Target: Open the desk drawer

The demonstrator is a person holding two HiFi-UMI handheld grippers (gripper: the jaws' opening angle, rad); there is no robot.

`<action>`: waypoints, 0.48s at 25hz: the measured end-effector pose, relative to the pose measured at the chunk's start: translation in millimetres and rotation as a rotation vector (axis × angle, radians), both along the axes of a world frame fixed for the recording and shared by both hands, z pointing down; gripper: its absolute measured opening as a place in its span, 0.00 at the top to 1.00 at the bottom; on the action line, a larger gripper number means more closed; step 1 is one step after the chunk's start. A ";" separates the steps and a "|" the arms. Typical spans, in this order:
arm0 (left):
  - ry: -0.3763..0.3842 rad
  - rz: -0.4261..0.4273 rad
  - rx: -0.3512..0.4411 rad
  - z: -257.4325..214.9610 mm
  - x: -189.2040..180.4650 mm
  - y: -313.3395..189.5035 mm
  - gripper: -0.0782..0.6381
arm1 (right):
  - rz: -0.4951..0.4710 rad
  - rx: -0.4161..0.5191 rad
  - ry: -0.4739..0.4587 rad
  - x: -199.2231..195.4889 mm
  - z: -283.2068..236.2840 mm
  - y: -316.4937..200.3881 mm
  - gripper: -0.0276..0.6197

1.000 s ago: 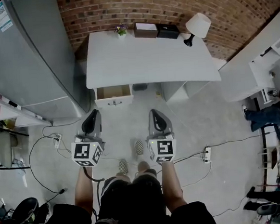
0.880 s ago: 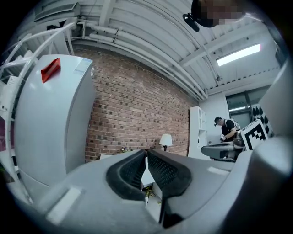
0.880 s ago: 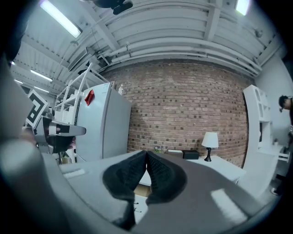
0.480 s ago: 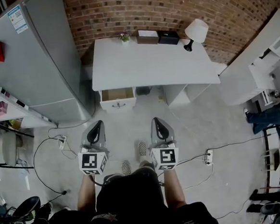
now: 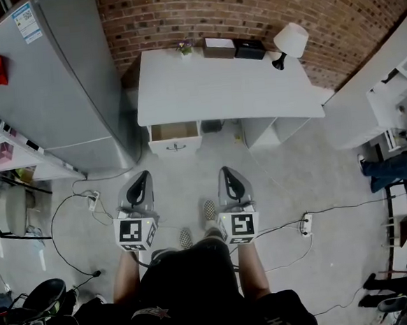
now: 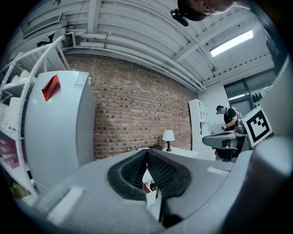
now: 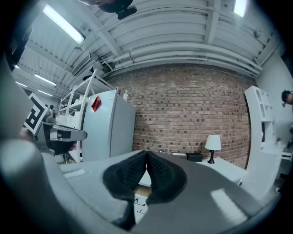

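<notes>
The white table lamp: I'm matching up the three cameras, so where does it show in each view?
Head view: lamp at upper right, on the desk's back right corner.
Left gripper view: lamp small, just right of centre.
Right gripper view: lamp right of centre, below mid height.
Shared landmark: the brick wall directly behind it in all three.

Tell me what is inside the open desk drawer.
From the head view, the drawer shows only its bare brown bottom, nothing lying on it. Its rear part is hidden under the desk top.
</notes>
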State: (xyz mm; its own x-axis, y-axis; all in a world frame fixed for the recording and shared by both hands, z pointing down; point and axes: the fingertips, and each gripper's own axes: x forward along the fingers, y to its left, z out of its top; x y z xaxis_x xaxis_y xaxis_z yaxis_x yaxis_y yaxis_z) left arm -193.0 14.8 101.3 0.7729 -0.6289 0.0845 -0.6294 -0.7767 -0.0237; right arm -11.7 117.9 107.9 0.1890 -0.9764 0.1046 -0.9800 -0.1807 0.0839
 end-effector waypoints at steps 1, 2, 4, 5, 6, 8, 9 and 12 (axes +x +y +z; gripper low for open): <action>0.000 -0.002 -0.002 0.8 -0.1 -0.7 0.88 | -0.004 0.001 0.000 -0.3 -0.4 -0.5 0.95; -0.001 -0.003 -0.002 1.4 -0.2 -1.3 0.88 | -0.009 0.000 -0.002 -0.6 -0.5 -1.0 0.95; 0.000 -0.003 -0.002 1.8 0.1 -1.6 0.88 | -0.017 -0.007 -0.006 -1.5 -0.4 -1.7 0.95; 0.001 -0.002 0.000 1.5 0.1 -1.4 0.88 | -0.018 -0.010 -0.006 -1.8 -0.5 -1.8 0.95; 0.001 -0.002 0.001 1.1 0.0 -1.1 0.88 | -0.018 -0.008 -0.006 -1.9 -0.6 -1.8 0.95; 0.001 0.000 0.003 0.6 -0.1 -0.8 0.88 | -0.017 -0.001 -0.003 -1.8 -1.3 -1.6 0.95; 0.002 0.000 0.002 0.6 -0.1 -1.0 0.88 | -0.018 0.002 -0.001 -2.1 -2.0 -1.8 0.95; 0.007 0.000 0.000 0.9 -0.6 -1.7 0.88 | -0.024 0.003 0.007 -4.1 -3.1 -2.6 0.95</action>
